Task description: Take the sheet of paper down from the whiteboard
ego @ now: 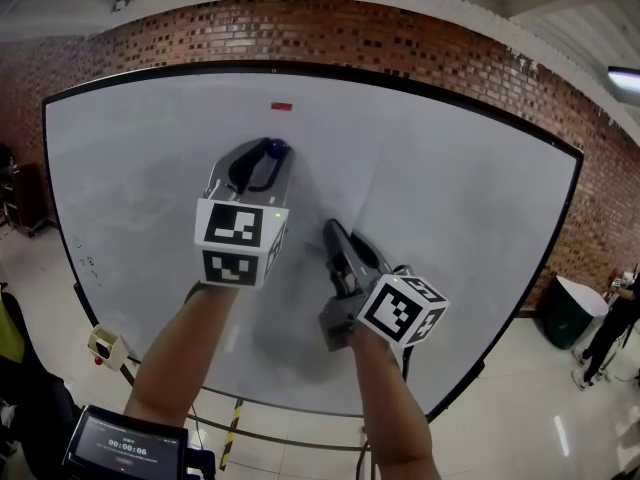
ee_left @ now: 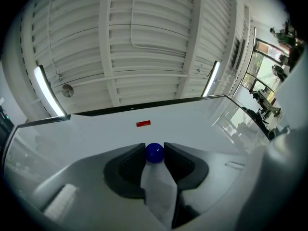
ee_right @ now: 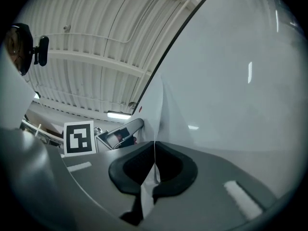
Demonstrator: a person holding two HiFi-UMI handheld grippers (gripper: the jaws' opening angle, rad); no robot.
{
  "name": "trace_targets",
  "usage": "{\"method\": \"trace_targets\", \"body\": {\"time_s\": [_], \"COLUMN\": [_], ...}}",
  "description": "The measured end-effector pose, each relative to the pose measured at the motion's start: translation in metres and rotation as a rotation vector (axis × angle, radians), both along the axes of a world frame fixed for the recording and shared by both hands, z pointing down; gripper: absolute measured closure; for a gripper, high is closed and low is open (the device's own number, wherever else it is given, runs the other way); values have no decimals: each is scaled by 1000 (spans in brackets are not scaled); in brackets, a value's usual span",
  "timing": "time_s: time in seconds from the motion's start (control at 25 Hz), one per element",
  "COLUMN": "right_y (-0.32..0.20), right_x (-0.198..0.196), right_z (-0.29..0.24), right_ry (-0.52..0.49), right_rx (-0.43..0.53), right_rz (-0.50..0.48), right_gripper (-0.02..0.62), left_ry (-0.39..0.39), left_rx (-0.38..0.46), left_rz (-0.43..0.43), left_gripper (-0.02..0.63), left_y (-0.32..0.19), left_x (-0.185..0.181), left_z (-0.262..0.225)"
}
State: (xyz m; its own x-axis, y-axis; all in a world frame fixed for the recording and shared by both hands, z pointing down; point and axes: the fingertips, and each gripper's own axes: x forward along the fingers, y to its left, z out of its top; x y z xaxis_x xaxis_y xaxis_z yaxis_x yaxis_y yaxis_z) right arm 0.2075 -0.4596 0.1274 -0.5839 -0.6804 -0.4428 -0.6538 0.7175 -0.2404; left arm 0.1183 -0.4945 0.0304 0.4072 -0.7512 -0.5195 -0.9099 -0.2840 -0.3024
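Observation:
A large whiteboard (ego: 450,198) stands against a brick wall. A white sheet of paper (ee_right: 155,110) hangs on it, hard to tell from the board in the head view. My left gripper (ego: 268,153) is at the sheet's top, its jaws closed on a round blue magnet (ee_left: 154,152), with the paper (ee_left: 158,189) running down below it. My right gripper (ego: 330,230) is lower and to the right, shut on the paper's thin edge (ee_right: 154,154). There the sheet bows away from the board.
A small red marker (ego: 282,106) sits on the board above the left gripper. The brick wall (ego: 420,43) rises behind. A dark green bin (ego: 566,313) and a person (ego: 608,336) are at the right; a screen device (ego: 124,446) is at the lower left.

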Motion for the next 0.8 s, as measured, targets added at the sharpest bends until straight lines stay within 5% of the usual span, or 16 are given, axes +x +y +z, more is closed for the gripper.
{"method": "trace_targets", "body": {"time_s": [0.8], "right_y": [17], "right_x": [12], "right_z": [7], "right_ry": [-24], "right_rx": [35], "right_rz": [120], "right_gripper": [581], "left_ry": [36], "left_rx": [-41], "left_rz": [83], "left_gripper": [483], "left_y": [10], "left_x": [-23], "left_z": [26]}}
